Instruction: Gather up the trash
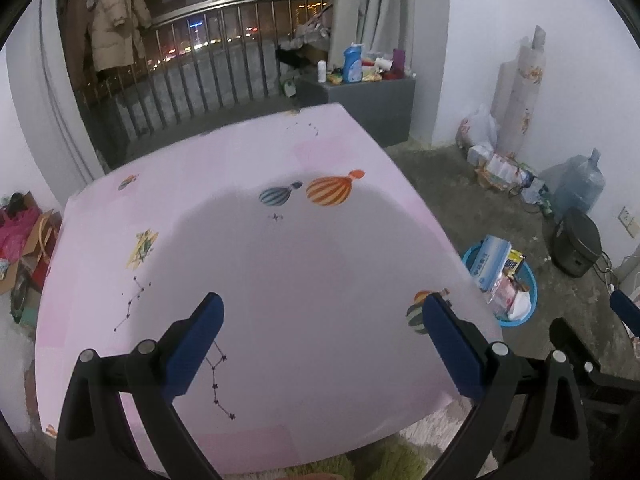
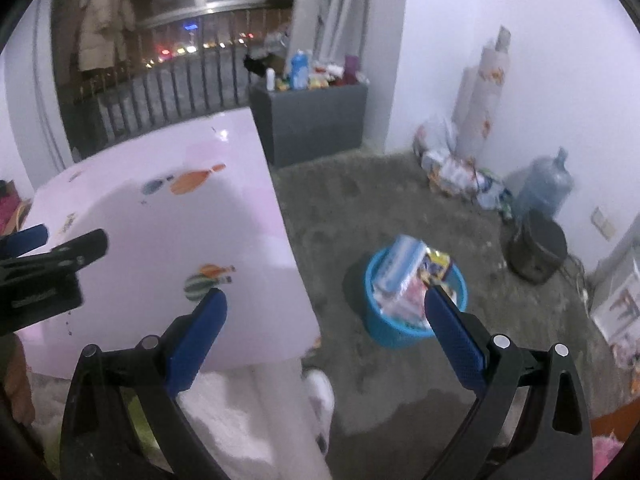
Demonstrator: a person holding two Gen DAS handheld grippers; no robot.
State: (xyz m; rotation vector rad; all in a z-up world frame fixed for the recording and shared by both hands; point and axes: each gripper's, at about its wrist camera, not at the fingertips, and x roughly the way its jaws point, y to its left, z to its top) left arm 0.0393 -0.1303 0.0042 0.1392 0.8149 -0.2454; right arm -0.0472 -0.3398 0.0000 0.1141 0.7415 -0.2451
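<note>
Cluttered home room: hanging coats [image 1: 114,24], curtains [image 1: 368,12], balcony railing [image 1: 208,60].

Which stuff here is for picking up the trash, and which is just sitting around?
For the job:
- blue basin full of wrappers and packets
- left tool, open
- right tool, open

Just lying about:
- water jug
- coat by the window
- detergent bottle on the grey cabinet
- pink table

1. The right wrist view is smeared by motion, so the packets in the blue basin [image 2: 416,304] cannot be read.
2. The table [image 1: 280,280] hides part of that basin in the left wrist view.
3. The right claw [image 1: 624,312] is cut off at the left view's edge.
4. The clutter on the grey cabinet [image 1: 360,96] is too small to tell.
</note>
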